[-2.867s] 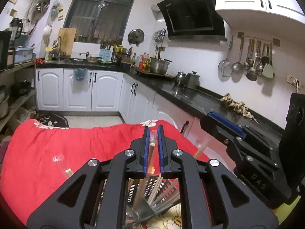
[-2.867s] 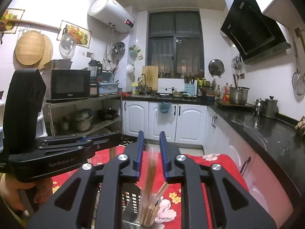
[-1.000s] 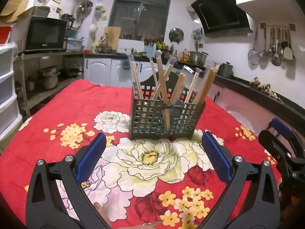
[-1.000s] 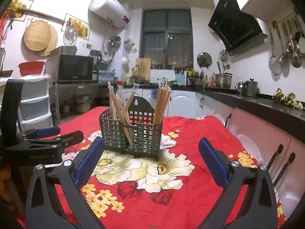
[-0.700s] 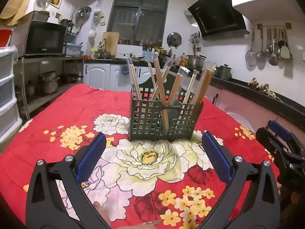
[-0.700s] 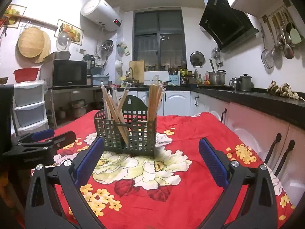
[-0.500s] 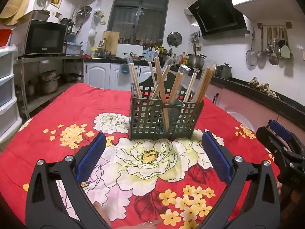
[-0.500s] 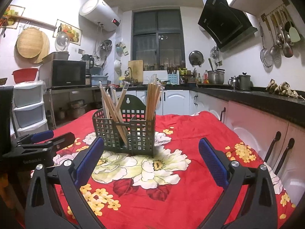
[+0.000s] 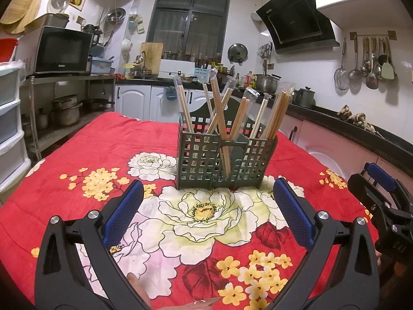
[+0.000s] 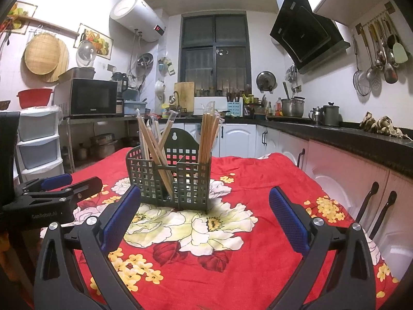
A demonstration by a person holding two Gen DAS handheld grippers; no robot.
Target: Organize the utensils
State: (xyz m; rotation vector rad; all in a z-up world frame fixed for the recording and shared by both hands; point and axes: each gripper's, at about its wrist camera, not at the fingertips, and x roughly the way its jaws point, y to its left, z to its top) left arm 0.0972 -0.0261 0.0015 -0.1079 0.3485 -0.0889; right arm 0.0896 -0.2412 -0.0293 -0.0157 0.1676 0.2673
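A dark green lattice utensil basket [image 9: 227, 160] stands on the red floral tablecloth [image 9: 103, 144], holding several pairs of wooden chopsticks [image 9: 219, 113], some in clear sleeves. It also shows in the right wrist view [image 10: 169, 180] with its chopsticks [image 10: 207, 139]. My left gripper [image 9: 207, 206] is open and empty, low over the cloth in front of the basket. My right gripper [image 10: 204, 209] is open and empty, in front of the basket and to its right. Each gripper shows in the other's view, the right one [image 9: 382, 201] and the left one [image 10: 51, 193].
A black counter with white cabinets [image 10: 348, 160] runs along the right of the table. A shelf with a microwave [image 10: 90, 98] and plastic drawers [image 10: 38, 144] stands on the left. The table's far edge lies behind the basket.
About three seconds ago both grippers were shut on chopsticks above the basket. Since then both opened, let them go into the basket and drew back; in the last second little has moved.
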